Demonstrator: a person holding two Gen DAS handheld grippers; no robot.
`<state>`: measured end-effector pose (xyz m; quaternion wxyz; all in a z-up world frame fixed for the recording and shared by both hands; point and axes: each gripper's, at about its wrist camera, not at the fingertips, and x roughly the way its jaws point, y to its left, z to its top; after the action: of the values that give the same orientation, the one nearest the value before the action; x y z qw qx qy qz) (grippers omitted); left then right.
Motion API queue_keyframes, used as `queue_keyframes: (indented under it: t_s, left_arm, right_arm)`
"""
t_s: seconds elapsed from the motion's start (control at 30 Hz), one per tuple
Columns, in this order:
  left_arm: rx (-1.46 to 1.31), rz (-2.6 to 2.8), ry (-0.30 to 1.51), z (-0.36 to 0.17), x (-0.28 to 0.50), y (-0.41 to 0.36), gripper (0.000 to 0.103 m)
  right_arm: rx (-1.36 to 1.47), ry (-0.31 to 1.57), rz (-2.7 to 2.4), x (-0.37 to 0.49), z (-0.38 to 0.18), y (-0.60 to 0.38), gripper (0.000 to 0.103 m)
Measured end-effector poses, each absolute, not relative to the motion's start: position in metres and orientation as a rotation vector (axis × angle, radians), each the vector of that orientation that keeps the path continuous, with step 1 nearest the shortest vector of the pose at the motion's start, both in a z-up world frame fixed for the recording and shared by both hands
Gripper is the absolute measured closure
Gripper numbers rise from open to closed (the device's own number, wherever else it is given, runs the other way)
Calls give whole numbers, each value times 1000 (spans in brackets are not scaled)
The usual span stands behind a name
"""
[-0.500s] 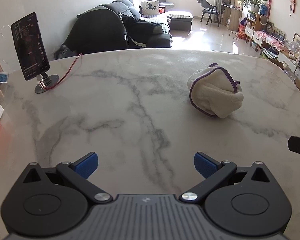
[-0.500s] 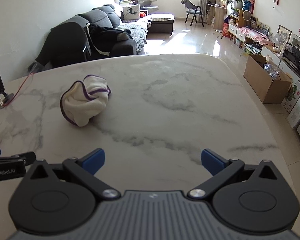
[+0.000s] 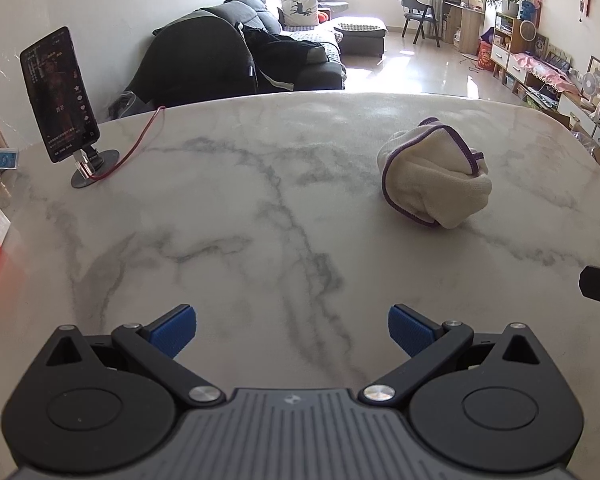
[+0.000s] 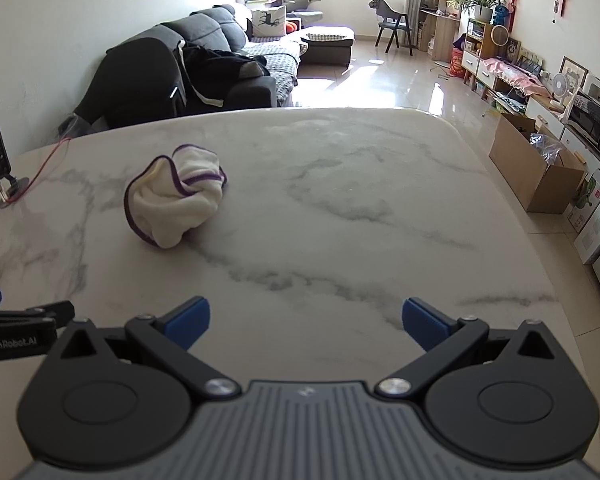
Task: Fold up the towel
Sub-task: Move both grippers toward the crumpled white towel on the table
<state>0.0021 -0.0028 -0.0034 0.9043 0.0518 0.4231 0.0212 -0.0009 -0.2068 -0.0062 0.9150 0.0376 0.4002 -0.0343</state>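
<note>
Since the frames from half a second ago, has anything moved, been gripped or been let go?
Nothing visibly changed. The towel lies in the same crumpled bundle on the marble table, untouched. The left gripper and right gripper both hang open and empty above the near edge, the same as before. The phone on its stand has not shifted either.

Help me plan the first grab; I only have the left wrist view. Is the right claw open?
Observer: Yes, the right claw is open, with nothing in it.
Operator: Where's the towel from it?
Observer: The towel lies bunched up ahead of it and to its left, apart from it.
Operator: Anything on its right?
Observer: An open box stands on the floor past the table edge.
</note>
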Motion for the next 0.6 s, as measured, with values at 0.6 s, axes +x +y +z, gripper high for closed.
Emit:
queue_keyframes:
  t_s: [0.6]
  left_arm:
    - [125, 48, 882, -8, 2, -5, 1]
  right_arm:
    - [61, 834, -70, 3, -7, -203, 0]
